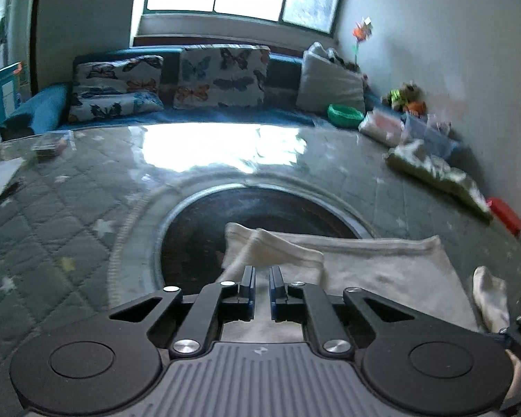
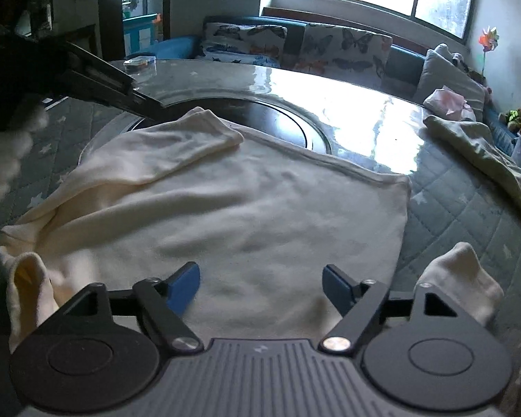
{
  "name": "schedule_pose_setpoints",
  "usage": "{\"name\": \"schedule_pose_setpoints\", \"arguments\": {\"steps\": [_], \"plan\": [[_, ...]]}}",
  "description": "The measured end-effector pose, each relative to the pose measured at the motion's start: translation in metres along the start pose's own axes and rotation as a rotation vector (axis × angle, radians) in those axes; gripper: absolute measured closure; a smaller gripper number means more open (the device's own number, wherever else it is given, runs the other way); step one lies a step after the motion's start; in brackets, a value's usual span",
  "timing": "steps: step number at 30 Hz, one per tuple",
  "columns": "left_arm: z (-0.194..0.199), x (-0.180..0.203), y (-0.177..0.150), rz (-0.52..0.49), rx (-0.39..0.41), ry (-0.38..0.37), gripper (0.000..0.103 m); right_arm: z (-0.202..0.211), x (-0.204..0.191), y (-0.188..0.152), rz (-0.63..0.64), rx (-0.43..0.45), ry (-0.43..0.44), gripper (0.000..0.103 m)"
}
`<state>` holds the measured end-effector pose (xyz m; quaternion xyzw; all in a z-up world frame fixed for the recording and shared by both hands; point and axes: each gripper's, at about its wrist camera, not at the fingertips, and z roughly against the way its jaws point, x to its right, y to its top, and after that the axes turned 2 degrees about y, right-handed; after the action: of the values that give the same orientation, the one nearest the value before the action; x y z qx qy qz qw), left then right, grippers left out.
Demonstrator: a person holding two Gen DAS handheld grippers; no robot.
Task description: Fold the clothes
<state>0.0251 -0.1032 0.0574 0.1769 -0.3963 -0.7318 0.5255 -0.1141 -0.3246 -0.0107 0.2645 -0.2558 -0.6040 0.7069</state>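
Observation:
A cream long-sleeved garment (image 2: pixel 246 215) lies spread on the round table (image 2: pixel 451 201), one sleeve (image 2: pixel 177 146) folded across its body. My right gripper (image 2: pixel 262 286) is open, hovering over the garment's near edge. My left gripper (image 1: pixel 262 281) has its jaws nearly together with a narrow gap, just above the folded sleeve (image 1: pixel 278 253); nothing is visibly pinched between the pads. In the right wrist view the left gripper (image 2: pixel 149 104) reaches in from the upper left, next to the sleeve end. A loose sleeve cuff (image 2: pixel 469 278) lies at the right.
The table has a quilted grey cover under glass and a dark round centre (image 1: pixel 253 215). A pale green cloth (image 2: pixel 486 160) lies at the table's right. A red box (image 1: pixel 507 215) and a small case (image 1: pixel 48 146) sit near the edges. A sofa with butterfly cushions (image 1: pixel 222 76) stands behind.

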Motion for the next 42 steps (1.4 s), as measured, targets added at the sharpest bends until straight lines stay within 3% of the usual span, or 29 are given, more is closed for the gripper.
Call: {"name": "schedule_pose_setpoints", "arguments": {"steps": [6, 11, 15, 17, 19, 29, 32, 33, 34, 37, 42], "plan": [[0.031, -0.036, -0.002, 0.067, 0.046, 0.024, 0.095, 0.001, -0.001, -0.001, -0.019, -0.007, -0.006, 0.019], [0.028, -0.02, -0.001, -0.005, 0.015, -0.01, 0.091, 0.001, -0.002, -0.002, -0.012, -0.007, -0.01, 0.015], [0.009, 0.012, -0.001, -0.104, -0.01, -0.024, 0.074, 0.0, -0.001, -0.002, -0.029, -0.01, -0.004, 0.015], [-0.002, 0.026, -0.001, -0.138, -0.028, -0.033, 0.071, 0.0, -0.001, -0.003, -0.029, -0.01, -0.002, 0.014], [-0.013, 0.038, -0.001, -0.172, -0.045, -0.041, 0.055, 0.0, -0.001, -0.003, -0.029, -0.01, 0.0, 0.013], [-0.077, 0.071, -0.006, -0.276, -0.139, 0.005, 0.052, -0.003, 0.005, -0.005, -0.063, -0.006, 0.022, 0.007], [-0.082, 0.074, -0.008, -0.299, -0.131, 0.025, 0.055, -0.004, 0.006, -0.006, -0.063, -0.005, 0.025, 0.005], [-0.082, 0.074, -0.008, -0.299, -0.128, 0.029, 0.062, -0.004, 0.006, -0.006, -0.063, -0.005, 0.026, 0.005], [-0.081, 0.072, -0.008, -0.295, -0.124, 0.035, 0.076, -0.004, 0.006, -0.006, -0.063, -0.006, 0.026, 0.005], [-0.077, 0.064, -0.005, -0.267, -0.113, 0.044, 0.095, -0.004, 0.006, -0.006, -0.063, -0.006, 0.026, 0.004], [-0.052, 0.039, 0.003, -0.177, -0.056, 0.056, 0.098, -0.003, 0.004, -0.006, -0.065, -0.006, 0.018, 0.004]]}}
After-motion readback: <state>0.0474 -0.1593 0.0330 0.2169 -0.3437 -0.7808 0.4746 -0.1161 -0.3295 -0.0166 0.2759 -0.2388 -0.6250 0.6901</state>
